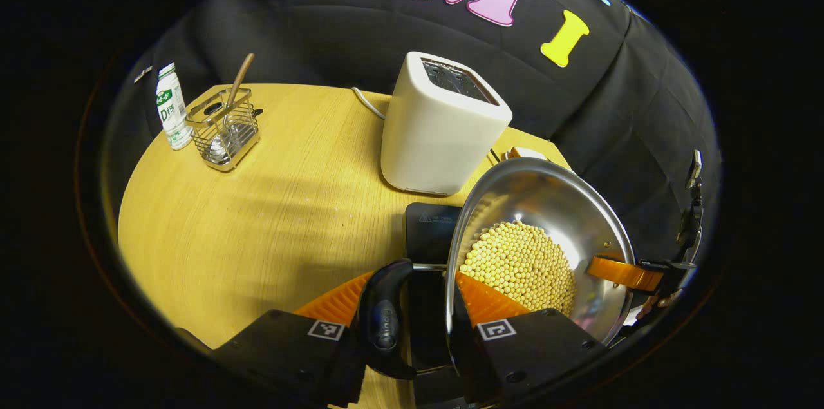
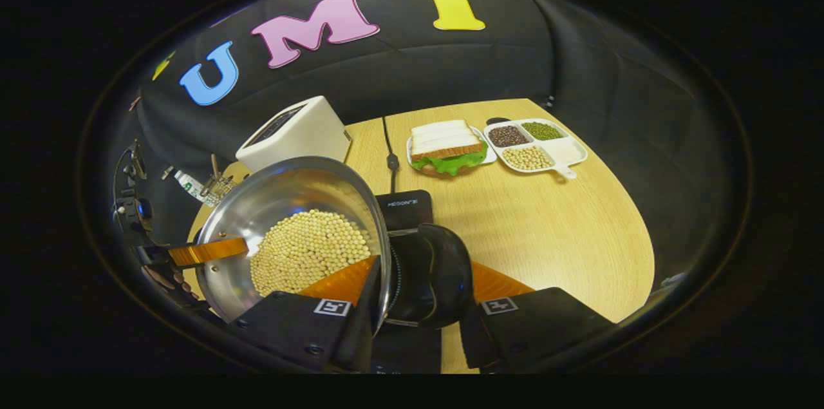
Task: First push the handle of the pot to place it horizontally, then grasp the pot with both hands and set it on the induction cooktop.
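Left gripper (image 1: 412, 303): jaws straddle the pot's (image 1: 547, 203) rim beside its black handle (image 1: 383, 312), one finger outside by the handle, one inside over the beans; looks clamped on the rim, though pad contact is hidden.

Right gripper (image 2: 412, 286): same hold on the opposite side, one finger inside the pot (image 2: 290, 203), the other beyond the black handle (image 2: 431, 274), which sits between them.

Pot is held between both grippers, tilted, full of yellow beans (image 1: 521, 264). The induction cooktop (image 1: 430, 228) lies just beyond and below the pot, flat on the table (image 1: 257, 203), so the coming move is probably forward and down; both hands look equally near.

Left gripper view adds the toaster (image 1: 441, 125), bottle (image 1: 172, 106) and utensil rack (image 1: 224, 129). Right gripper view adds the sandwich plate (image 2: 447, 145) and divided tray (image 2: 537, 142).
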The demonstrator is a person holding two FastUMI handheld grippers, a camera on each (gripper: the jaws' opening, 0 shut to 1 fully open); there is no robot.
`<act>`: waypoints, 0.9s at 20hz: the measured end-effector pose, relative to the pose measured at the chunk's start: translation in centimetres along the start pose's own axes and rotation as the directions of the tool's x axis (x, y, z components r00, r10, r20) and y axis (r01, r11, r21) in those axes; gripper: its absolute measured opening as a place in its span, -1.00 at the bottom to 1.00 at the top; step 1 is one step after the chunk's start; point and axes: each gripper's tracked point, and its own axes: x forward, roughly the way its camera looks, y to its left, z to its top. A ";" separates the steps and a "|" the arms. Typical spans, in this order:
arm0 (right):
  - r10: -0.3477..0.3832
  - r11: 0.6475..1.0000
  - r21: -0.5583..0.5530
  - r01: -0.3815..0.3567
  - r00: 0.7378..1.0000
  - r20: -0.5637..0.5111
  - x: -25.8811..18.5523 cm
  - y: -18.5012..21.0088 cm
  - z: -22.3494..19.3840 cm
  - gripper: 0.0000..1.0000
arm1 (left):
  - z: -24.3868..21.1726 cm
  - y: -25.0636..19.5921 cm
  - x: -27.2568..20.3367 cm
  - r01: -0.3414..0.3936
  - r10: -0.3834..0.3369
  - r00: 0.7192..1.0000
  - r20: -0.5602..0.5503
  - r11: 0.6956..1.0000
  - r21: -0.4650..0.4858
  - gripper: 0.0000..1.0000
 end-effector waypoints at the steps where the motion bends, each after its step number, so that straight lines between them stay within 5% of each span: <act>1: -0.001 1.000 0.002 0.001 1.000 -0.007 0.3 -0.1 -0.2 0.17 | -0.2 0.1 0.3 -0.003 0.003 1.000 -0.003 1.000 0.000 0.19; 18: 0.041 0.999 0.036 -0.041 0.999 -0.014 1.1 0.0 -0.3 0.24 | -0.4 0.1 0.2 -0.019 0.017 0.997 -0.071 1.000 -0.017 0.27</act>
